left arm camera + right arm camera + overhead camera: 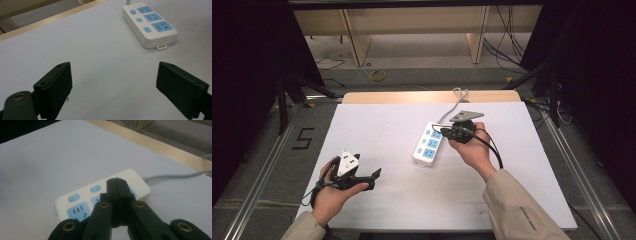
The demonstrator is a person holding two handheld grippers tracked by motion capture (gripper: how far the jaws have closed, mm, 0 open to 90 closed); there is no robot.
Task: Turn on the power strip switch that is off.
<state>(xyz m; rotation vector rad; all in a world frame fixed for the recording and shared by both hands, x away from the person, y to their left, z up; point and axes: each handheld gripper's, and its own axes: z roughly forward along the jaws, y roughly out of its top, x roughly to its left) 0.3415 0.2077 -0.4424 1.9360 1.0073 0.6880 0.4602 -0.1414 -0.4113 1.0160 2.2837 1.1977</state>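
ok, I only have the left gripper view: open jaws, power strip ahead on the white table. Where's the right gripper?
Observer: The right gripper is over the power strip, at its cord end, per the high view.
Operator: Open or shut?
Observer: Shut. In the right gripper view its jaws are pressed together with nothing between them.
Operator: Touching the strip?
Observer: Can't tell. The closed tips overlap the sockets near the cord end, but contact isn't clear.
Operator: Where does the cord go?
Observer: The grey cord leaves the strip's far end and runs off the table's far edge.
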